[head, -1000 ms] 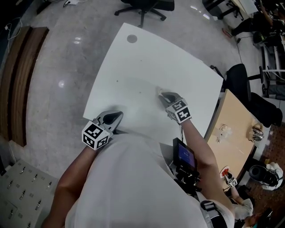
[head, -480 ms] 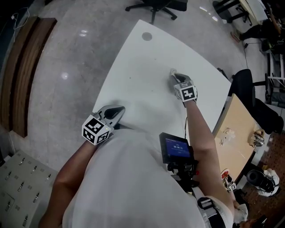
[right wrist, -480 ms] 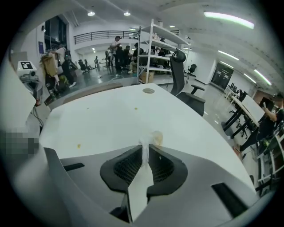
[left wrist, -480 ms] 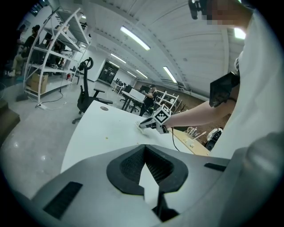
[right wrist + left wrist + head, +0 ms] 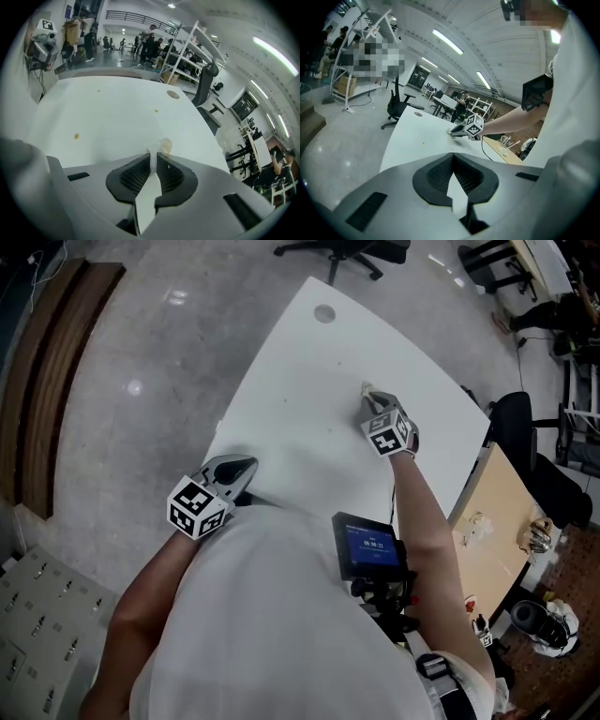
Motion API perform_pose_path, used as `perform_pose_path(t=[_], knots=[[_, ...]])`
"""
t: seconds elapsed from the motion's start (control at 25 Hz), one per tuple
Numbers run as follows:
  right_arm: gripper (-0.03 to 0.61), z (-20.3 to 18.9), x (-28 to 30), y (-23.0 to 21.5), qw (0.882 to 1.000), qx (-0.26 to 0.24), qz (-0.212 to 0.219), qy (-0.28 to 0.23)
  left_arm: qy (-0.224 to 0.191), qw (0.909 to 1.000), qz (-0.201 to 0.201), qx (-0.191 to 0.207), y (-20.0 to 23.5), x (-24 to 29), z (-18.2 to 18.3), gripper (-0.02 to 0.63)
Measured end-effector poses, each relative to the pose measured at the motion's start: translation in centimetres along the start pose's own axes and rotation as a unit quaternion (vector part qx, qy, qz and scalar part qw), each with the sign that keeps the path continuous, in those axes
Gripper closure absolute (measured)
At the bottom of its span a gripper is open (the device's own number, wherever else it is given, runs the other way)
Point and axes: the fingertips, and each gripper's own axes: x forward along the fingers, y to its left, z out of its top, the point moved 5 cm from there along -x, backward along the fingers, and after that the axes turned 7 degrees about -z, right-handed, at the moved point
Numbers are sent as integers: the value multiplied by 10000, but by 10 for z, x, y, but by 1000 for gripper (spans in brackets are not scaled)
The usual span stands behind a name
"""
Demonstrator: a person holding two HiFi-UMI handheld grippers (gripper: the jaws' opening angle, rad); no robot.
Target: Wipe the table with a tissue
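The right gripper point(image 5: 370, 399) has slid the tissue point(image 5: 365, 388) farther out across the table point(image 5: 291, 371) (arm now stretched), away from the person's body.

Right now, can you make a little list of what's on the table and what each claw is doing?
table: white, mostly bare
spots: small, brownish, not yet wiped
tissue: pinched in the right claw, tip stained
right claw: shut on tissue, low over mid-table
left claw: shut, empty, by the near edge

White table point(image 5: 291, 427) bearing a round grey cap point(image 5: 324, 313), a few small brownish spots point(image 5: 76, 136) and a wadded tissue point(image 5: 162, 146).
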Motion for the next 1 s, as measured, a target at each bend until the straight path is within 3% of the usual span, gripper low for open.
perform_pose_path(t=[0.28, 0.52, 0.72, 1.0], knots=[[532, 4, -21, 45, 9968, -704, 332, -178, -48, 9997, -169, 185, 6, 1, 12, 607], [532, -1, -39, 71, 9982, 254, 431, -339, -3, 9984, -388, 413, 7, 3, 23, 607], [532, 6, -44, 88, 9963, 727, 379, -265, 32, 9974, -495, 524, 13, -1, 26, 607], [532, 18, -51, 116, 9957, 803, 301, -352, -33, 9968, -541, 589, 20, -6, 31, 607]])
